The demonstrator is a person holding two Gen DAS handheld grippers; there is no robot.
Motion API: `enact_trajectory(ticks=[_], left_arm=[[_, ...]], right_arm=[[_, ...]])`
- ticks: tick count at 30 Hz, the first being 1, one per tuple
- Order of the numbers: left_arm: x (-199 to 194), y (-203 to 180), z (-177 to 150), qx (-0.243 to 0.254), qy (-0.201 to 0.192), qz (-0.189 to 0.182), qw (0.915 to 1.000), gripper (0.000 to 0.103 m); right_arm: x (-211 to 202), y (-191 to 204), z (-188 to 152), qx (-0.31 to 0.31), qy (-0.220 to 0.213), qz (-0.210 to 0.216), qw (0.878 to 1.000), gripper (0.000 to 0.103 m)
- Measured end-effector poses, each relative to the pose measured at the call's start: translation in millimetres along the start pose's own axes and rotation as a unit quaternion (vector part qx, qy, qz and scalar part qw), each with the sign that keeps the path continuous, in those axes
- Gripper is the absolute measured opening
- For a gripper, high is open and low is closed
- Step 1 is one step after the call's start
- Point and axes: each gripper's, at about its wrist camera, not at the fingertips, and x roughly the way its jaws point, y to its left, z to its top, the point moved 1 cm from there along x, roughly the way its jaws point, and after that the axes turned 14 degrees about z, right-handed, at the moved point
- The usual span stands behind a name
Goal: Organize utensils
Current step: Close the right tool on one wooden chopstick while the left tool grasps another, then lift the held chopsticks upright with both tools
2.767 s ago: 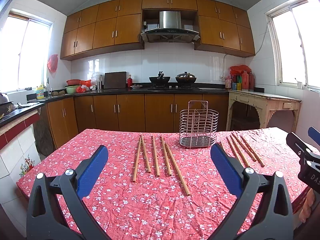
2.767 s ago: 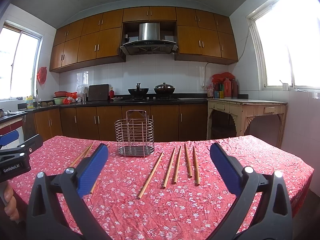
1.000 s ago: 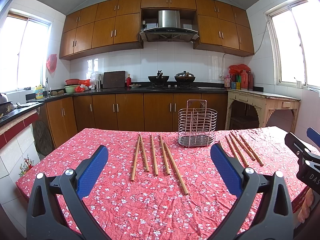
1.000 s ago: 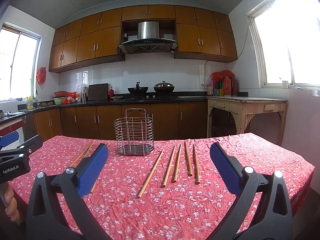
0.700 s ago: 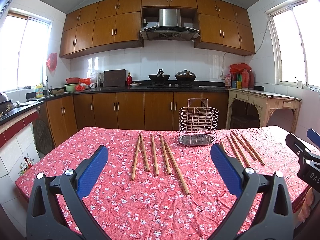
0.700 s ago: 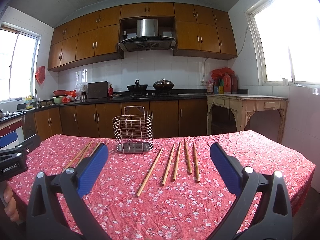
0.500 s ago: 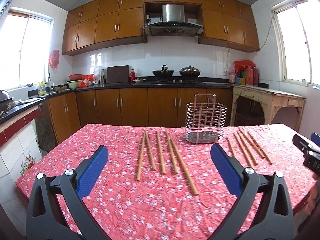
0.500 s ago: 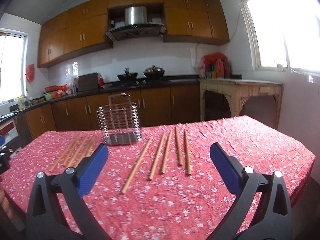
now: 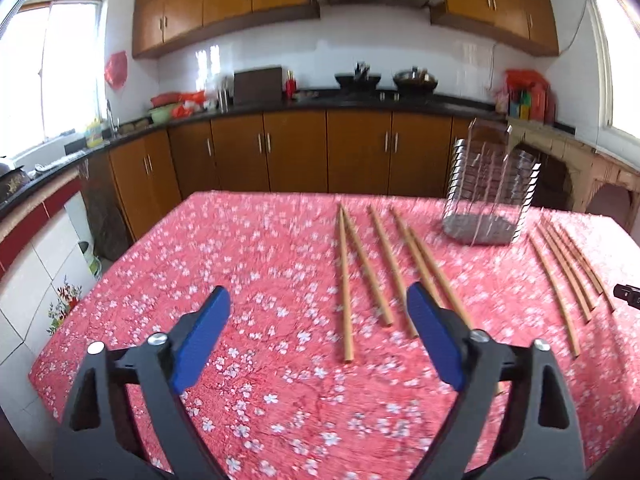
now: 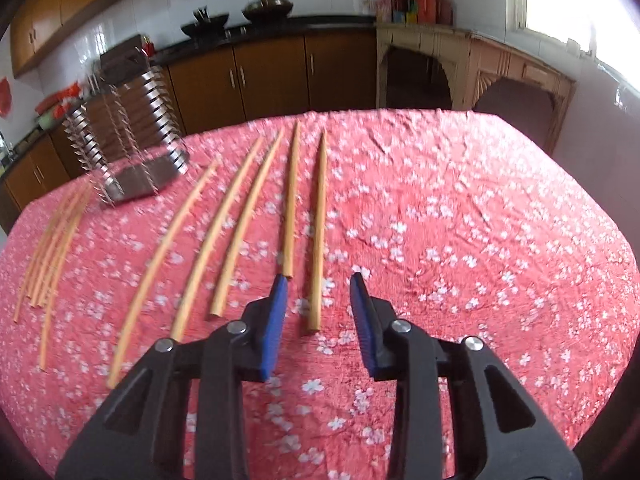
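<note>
The wire holder [image 10: 128, 136] stands empty on the red floral tablecloth [image 10: 460, 220]. 5 chopsticks [image 10: 318, 232] lie beside it, long axes running away from the right gripper [image 10: 319, 280], part-open astride one's near end. The left gripper [image 9: 316, 300] gapes wide, unladen.

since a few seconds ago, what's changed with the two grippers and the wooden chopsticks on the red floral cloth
The right gripper has dropped forward to the table and narrowed its jaws, which now straddle the near end of the rightmost wooden chopstick without gripping it. The left gripper has tilted down and narrowed slightly, holding nothing. The chopsticks and the wire metal holder haven't moved.
</note>
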Motion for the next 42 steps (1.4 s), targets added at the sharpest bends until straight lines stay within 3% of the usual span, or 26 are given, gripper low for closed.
enact_trajectory(ticks=[4, 10, 14, 23, 30, 36, 42], left_arm=[[20, -2, -6, 0.013, 0.037, -0.013, 0.9991, 0.073], [46, -18, -12, 0.043, 0.082, -0.026, 0.9954, 0.064], [63, -28, -9, 0.056, 0.114, -0.028, 0.9915, 0.058], [84, -43, -14, 0.063, 0.171, -0.032, 0.9827, 0.032], [84, -43, -16, 0.053, 0.170, -0.030, 0.9834, 0.008], [86, -39, -12, 0.051, 0.168, -0.037, 0.9837, 0.007], [61, -22, -2, 0.045, 0.127, -0.042, 0.9899, 0.007]], right_arm=[[16, -11, -2, 0.019, 0.028, 0.008, 0.999, 0.021], [20, -11, 3, 0.008, 0.034, -0.005, 0.999, 0.009], [21, -11, 3, 0.014, 0.033, -0.002, 0.999, 0.009], [28, -11, 7, 0.013, 0.034, -0.002, 0.999, 0.009], [27, -10, 6, 0.013, 0.033, -0.001, 0.999, 0.008], [21, -10, 5, 0.010, 0.023, 0.003, 1.000, 0.008], [-8, -6, 8, -0.011, -0.016, -0.002, 1.000, 0.008]])
